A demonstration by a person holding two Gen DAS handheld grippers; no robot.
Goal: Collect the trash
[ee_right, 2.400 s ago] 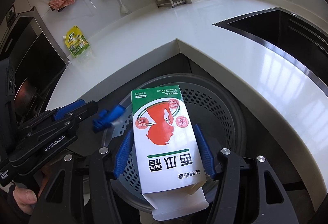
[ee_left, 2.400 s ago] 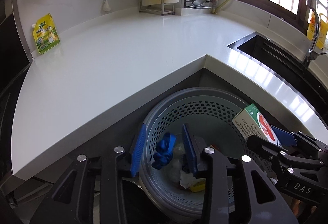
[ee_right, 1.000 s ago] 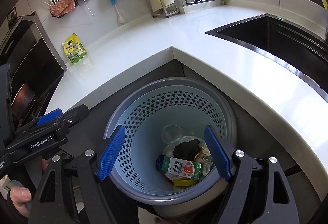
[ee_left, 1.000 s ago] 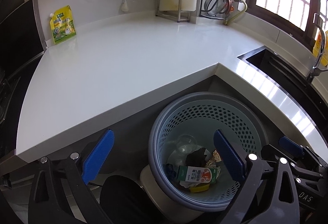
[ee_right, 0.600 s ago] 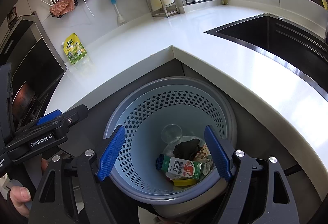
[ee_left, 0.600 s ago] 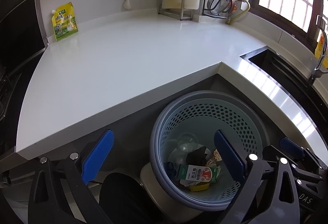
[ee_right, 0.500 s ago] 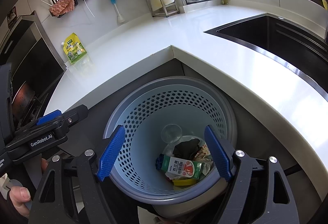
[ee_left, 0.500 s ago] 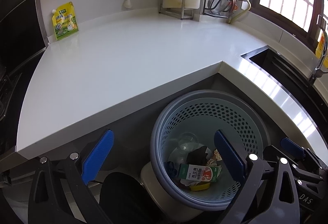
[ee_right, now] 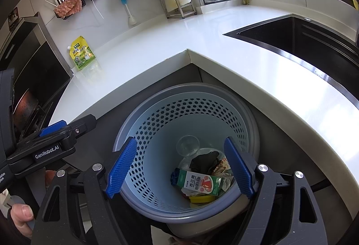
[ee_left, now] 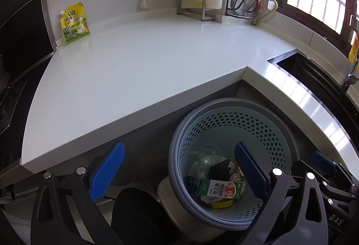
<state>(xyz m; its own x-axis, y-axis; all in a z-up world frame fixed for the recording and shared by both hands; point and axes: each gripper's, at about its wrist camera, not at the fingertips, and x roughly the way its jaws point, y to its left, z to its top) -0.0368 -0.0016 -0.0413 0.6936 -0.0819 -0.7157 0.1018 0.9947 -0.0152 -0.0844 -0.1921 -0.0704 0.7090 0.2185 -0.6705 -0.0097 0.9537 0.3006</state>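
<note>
Now both grippers hang over the bin (ee_right: 251, 133) with their blue fingers wide apart and nothing between them. The right gripper (ee_right: 179, 165) sits right above the bin mouth, low in the middle of its frame. The left gripper (ee_left: 178, 174) is off to one side, so only its one finger is over the bin, at the lower right of its frame.

Down at the bottom of the bin lies the box (ee_right: 199, 182), green, white and red. It lies flat, with its long side going left to right across the frame. Around it are a clear cup (ee_right: 188, 146), a black scrap (ee_right: 203, 161) and a yellow bit (ee_right: 200, 199).

I think all the trash is in the bin, as the counter (ee_left: 145, 65) has no loose trash that I can see. Only a yellow pouch (ee_left: 74, 23) stands at the wall, in the upper left of the frame, far from both grippers. If it had to go too, the left gripper looks nearer to it, and the counter edge lies between
</note>
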